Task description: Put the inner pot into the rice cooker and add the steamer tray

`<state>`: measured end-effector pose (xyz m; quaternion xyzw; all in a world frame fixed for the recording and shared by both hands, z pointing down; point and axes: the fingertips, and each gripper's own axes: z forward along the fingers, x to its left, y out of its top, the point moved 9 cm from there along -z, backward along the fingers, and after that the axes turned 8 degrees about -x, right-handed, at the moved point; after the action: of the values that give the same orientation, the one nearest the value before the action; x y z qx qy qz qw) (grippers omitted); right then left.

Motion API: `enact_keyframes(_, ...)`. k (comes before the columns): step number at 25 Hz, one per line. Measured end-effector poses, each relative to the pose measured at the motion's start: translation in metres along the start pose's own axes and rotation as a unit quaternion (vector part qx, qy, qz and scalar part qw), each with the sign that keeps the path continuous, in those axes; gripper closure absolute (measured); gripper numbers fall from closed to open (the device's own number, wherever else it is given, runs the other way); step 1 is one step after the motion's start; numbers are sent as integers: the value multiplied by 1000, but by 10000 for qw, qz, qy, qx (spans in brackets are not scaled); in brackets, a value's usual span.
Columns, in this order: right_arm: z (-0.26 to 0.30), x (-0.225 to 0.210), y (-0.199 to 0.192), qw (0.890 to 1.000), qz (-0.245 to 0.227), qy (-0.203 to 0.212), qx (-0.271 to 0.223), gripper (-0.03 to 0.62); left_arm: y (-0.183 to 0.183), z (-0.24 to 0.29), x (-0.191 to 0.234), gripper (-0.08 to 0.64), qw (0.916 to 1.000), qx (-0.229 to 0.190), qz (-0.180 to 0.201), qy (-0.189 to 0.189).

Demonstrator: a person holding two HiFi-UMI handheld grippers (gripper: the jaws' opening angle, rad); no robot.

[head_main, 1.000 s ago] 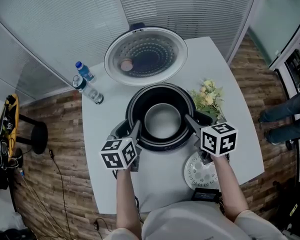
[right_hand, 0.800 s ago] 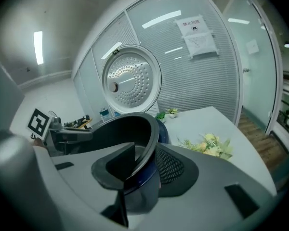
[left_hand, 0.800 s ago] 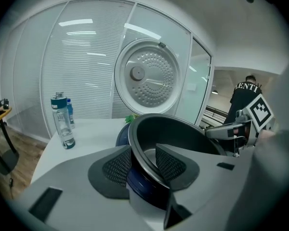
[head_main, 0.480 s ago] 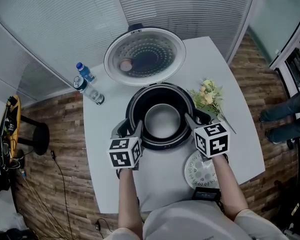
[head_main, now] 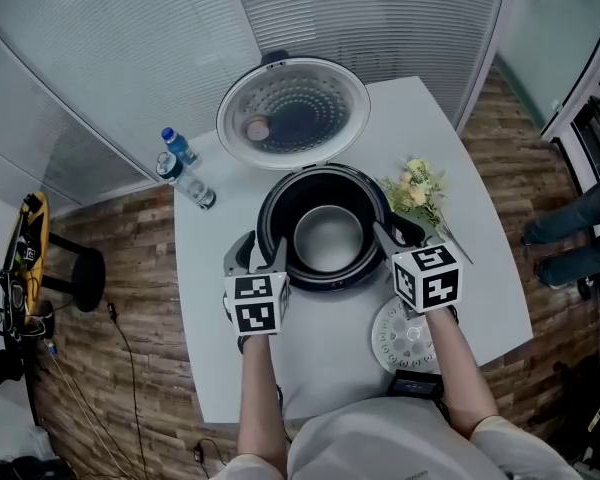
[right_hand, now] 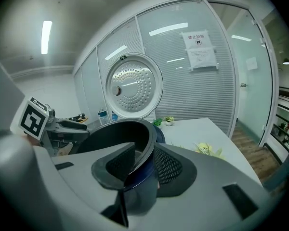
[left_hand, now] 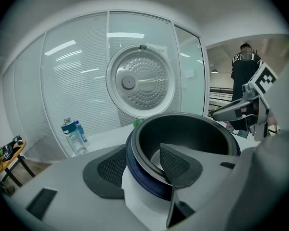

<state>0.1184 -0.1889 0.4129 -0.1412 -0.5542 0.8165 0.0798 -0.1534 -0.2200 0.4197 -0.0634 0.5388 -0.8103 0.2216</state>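
The dark inner pot [head_main: 328,238] sits inside the black rice cooker [head_main: 267,211], whose round lid [head_main: 293,111] stands open behind it. My left gripper [head_main: 263,253] straddles the pot's left rim [left_hand: 135,150]. Its jaws have just been opening, and the pads [left_hand: 111,166] stand off the rim. My right gripper [head_main: 395,236] is at the right rim, one pad inside the pot [right_hand: 111,134] and one outside, closed on the wall. The white perforated steamer tray [head_main: 405,338] lies flat on the table under my right forearm.
Two water bottles [head_main: 185,173] lie at the table's left edge. A small bunch of yellow flowers [head_main: 415,193] lies right of the cooker. The white table [head_main: 450,138] ends close behind the lid, in front of a glass wall. A person's legs [head_main: 570,233] are at far right.
My left gripper has rolled, so its marker cube now faces up squarely, and its jaws have spread at the rim. The right gripper has turned slightly. The pot stays seated in the cooker.
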Motion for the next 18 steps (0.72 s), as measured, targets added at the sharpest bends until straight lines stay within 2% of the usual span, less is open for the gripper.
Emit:
enact_keyframes(4, -15, 1, 2, 9999, 55, -20, -124, 462, 4, -16, -3, 353, 9996, -191, -178, -52)
enact_keyframes(12, -51, 15, -8, 9999, 60, 23, -157, 462, 0, -48, -22, 353, 9992, -315, -160, -176)
enact_keyframes(18, -87, 21, -23, 9998, 130, -96, -145, 462, -7, -72, -51, 353, 9981, -338, -84, -508)
